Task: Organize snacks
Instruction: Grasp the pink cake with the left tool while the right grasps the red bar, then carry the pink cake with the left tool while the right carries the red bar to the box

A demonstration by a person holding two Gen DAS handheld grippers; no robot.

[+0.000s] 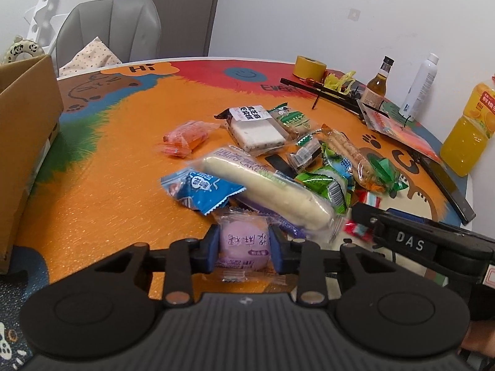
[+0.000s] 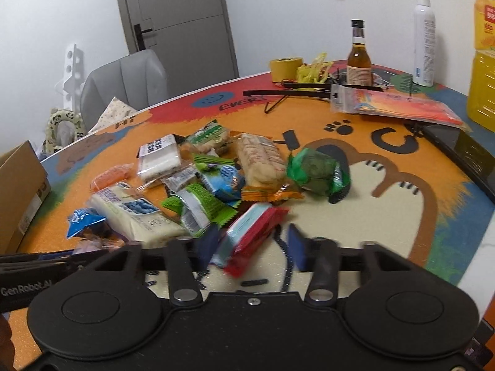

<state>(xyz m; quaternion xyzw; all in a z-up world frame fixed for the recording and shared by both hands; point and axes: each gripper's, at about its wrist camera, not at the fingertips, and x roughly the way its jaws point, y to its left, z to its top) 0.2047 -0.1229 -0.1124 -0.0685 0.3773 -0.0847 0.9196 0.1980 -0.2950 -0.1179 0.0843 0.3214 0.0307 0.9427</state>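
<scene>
left wrist view
left gripper [image 1: 243,249]: blue pads pressed on both sides of a purple mochi packet [image 1: 243,247]; clear wrapper, round soft cake, purple chinese print
where: the packet lies on the orange mat [image 1: 108,185] at the near edge of the snack pile
long white roll [image 1: 263,188]: clear wrap, "cake" readable in blue
blue sachet [image 1: 201,190]: glossy foil, zigzag ends, just beside the roll
orange packet [image 1: 185,137]: one, apart from the pile on the left
white slab cake [image 1: 258,128]: black-on-white chinese label
mat writing: "hi", "every"
right gripper arm: black, white letters "das"
cardboard box [image 1: 27,142]: one, at the left edge
bottles: three; amber glass [image 1: 377,85], white spray can [image 1: 419,88], orange juice [image 1: 470,130]
tape roll [image 1: 309,67]: one, yellow

right wrist view
right gripper [image 2: 252,247]: blurred; left pad touches a red and pale-blue packet [image 2: 250,236], right pad stands apart from it, so cannot tell whether it grips
where: the packet sits at the near side of the pile, on the cream patch of the mat
green wrapped cake [image 2: 318,170]: one, crinkled film, right of the pile
left gripper arm: "genrobot.ai" in white
</scene>
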